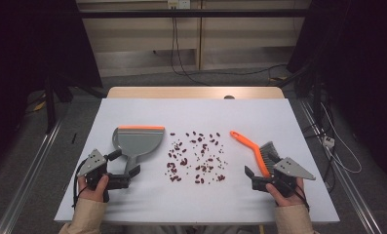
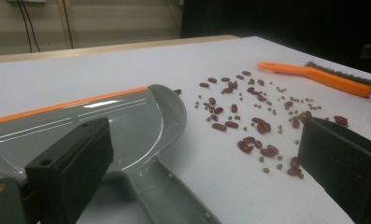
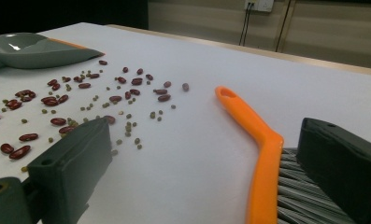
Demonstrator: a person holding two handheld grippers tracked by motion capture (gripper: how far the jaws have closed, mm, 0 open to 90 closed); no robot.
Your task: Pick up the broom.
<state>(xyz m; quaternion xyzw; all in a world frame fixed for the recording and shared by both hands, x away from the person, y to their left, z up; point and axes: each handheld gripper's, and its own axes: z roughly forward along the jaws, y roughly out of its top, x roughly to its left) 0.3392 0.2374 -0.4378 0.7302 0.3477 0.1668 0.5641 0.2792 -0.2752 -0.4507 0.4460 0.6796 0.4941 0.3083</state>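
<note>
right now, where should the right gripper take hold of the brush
Probably on the orange handle, just above the bristles. The brush lies flat with its handle running up and away from the right gripper, whose open jaws already straddle it near the bristle end. A low approach from the person's side suits it.

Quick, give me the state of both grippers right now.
Left gripper: open, holding nothing, jaws either side of the dustpan handle.
Right gripper: open, holding nothing, at the brush.
</note>
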